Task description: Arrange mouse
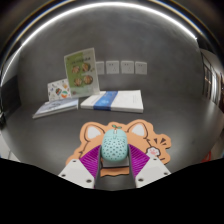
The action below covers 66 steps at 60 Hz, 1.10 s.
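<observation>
A mint-green speckled mouse [114, 146] sits between my gripper's [113, 160] two fingers. The purple pads [90, 161] press against its left and right sides. The mouse is over an orange and cream animal-shaped mouse mat [92, 131] lying on the grey table [180, 120]. I cannot tell whether the mouse rests on the mat or hangs just above it. Its rear end is hidden behind the gripper body.
Beyond the mat lie a blue and white book [115, 100] and a flat booklet [54, 106]. A green illustrated booklet [80, 70] stands upright behind them. Small cards [121, 67] hang on the far wall.
</observation>
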Each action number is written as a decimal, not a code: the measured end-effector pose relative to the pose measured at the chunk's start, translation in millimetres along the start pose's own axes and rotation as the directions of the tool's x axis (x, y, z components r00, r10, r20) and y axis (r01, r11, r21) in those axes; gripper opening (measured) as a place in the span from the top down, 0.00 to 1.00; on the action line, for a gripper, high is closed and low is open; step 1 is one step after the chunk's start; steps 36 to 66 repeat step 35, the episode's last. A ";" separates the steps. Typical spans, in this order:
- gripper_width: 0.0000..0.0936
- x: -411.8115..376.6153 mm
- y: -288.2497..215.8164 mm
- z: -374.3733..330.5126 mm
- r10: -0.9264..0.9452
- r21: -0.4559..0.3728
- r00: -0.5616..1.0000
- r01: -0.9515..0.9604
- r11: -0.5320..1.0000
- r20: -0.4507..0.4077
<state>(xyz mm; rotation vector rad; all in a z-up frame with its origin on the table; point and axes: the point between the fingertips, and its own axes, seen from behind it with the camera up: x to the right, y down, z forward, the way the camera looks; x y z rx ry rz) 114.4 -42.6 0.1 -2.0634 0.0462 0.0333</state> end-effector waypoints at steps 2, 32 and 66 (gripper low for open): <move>0.50 2.6 7.3 5.5 -0.012 -0.017 1.000 0.012 1.000 0.005; 0.10 -9.0 17.5 -102.4 -0.025 -0.070 0.980 0.040 0.997 0.198; 0.10 -12.7 22.2 -122.8 0.021 -0.060 0.975 -0.008 0.998 0.220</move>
